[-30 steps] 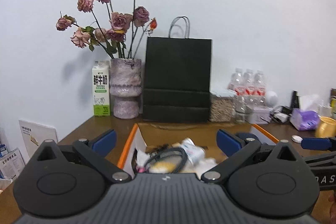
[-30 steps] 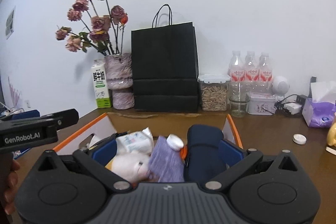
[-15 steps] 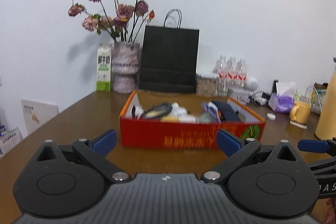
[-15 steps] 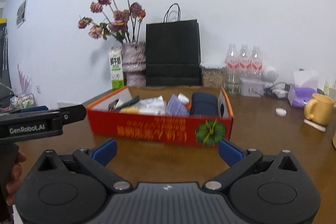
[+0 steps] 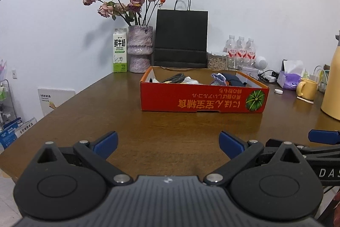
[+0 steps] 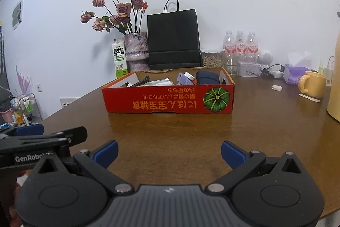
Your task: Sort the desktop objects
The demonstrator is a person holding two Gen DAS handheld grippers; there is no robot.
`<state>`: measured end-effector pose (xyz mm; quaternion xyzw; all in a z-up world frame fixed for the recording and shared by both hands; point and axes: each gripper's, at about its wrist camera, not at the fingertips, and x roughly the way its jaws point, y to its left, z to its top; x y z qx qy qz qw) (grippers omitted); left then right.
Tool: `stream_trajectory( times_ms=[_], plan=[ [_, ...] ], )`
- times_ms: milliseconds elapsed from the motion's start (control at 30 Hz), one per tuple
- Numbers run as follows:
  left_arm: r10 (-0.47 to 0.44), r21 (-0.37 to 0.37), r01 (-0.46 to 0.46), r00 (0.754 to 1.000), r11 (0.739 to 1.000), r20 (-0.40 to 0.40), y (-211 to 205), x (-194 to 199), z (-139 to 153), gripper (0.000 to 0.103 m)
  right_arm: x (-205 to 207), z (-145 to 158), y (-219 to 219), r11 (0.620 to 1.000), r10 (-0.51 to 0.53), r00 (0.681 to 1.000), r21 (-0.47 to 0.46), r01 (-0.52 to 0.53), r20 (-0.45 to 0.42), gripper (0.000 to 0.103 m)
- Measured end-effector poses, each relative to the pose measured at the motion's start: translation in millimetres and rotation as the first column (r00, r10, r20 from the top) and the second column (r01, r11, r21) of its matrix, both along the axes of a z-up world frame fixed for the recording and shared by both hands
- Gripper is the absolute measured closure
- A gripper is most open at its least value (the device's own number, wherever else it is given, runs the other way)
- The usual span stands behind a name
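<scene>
Sorting status: looks finished or near it; loose items sit inside the red box (image 5: 204,99), none visible on the surface (image 5: 170,131) in front of it.
Left hand-held gripper (image 5: 167,142): jaws wide apart, nothing between them, low over the near edge of the surface, well apart from the box.
Right hand-held gripper (image 6: 169,151): jaws also spread, empty, level with the left one, just beside it.
Box position: mid surface, long printed side toward both cameras, print upside down, pumpkin picture at its right end.
Box contents: black cable (image 5: 175,78), white tube (image 6: 158,82), purple cloth (image 6: 183,78), white-capped bottle (image 6: 189,75), dark blue pouch (image 6: 207,77); lower layers hidden by the box wall.
Step in hand: judged as a pause away from the box, no grasp set up.
Next move: if anything counts as unsorted, likely the small white cap (image 6: 277,87) right of the box; would need a reach across with the right gripper and a flat pinch. Uncertain it belongs to the task.
Surface: dark brown wood, glossy.
Back row: milk carton (image 5: 120,50), vase of dried roses (image 5: 140,49), black paper bag (image 5: 181,37), water bottles (image 5: 241,50).
Right side: tissue pack (image 5: 289,79), yellow mug (image 5: 308,88).
Room: plain white wall.
</scene>
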<state>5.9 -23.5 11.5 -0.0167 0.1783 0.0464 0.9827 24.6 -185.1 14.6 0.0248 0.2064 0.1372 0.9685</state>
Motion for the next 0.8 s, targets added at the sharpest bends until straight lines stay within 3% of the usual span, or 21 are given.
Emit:
stream_trajectory(
  times_ms=[800],
  plan=[
    [0.013,0.024,-0.012,0.999,1.000,-0.035,-7.7,-0.1,-2.1,0.000,-2.8,-6.0,-4.1,1.000,-0.018,0.999,0.012,0.018,-0.035,0.000]
  ],
)
